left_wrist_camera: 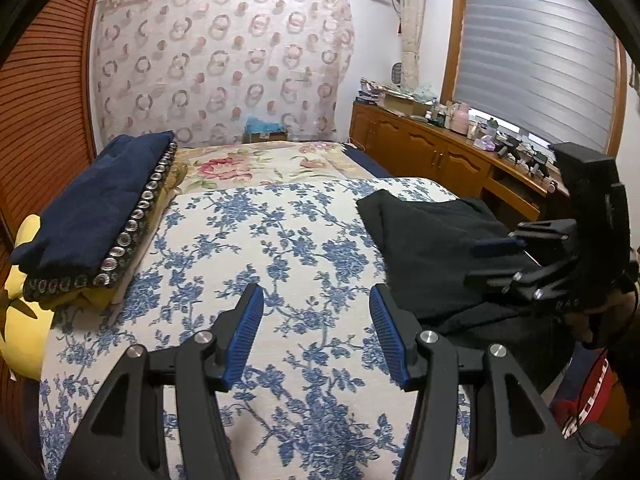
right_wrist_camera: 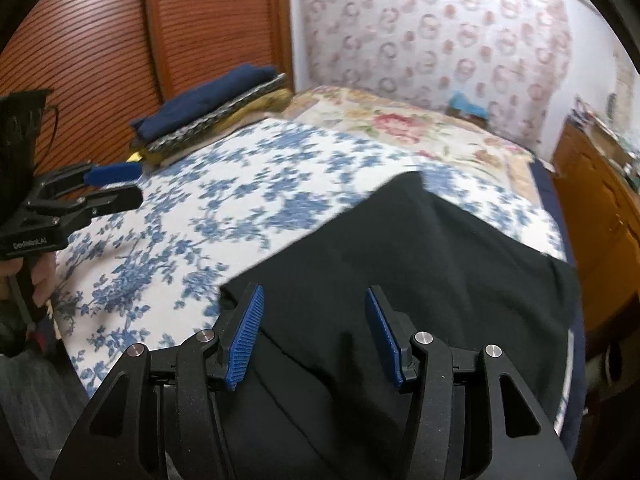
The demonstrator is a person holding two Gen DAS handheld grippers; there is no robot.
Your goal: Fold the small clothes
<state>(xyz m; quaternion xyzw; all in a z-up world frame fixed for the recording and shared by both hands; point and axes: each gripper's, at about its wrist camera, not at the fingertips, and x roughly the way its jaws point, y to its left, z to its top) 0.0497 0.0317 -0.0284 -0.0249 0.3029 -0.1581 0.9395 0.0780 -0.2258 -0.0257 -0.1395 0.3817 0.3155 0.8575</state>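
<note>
A black garment (left_wrist_camera: 432,248) lies partly folded on the right side of the blue-flowered bedspread (left_wrist_camera: 280,240). My left gripper (left_wrist_camera: 316,336) hovers open over bare bedspread, just left of the garment's edge, with nothing between its blue pads. My right gripper (left_wrist_camera: 494,262), held by a hand, reaches in from the right above the garment. In the right wrist view my right gripper (right_wrist_camera: 314,332) stands open over the black garment (right_wrist_camera: 420,248); the cloth lies below the pads, not pinched. My left gripper (right_wrist_camera: 124,187) shows at the left edge, open.
A stack of folded clothes with a navy piece (left_wrist_camera: 100,216) on top sits at the bed's left, by a yellow pillow (left_wrist_camera: 24,320) and a slatted wooden door (left_wrist_camera: 40,100). A cluttered wooden cabinet (left_wrist_camera: 440,156) runs along the right under the window.
</note>
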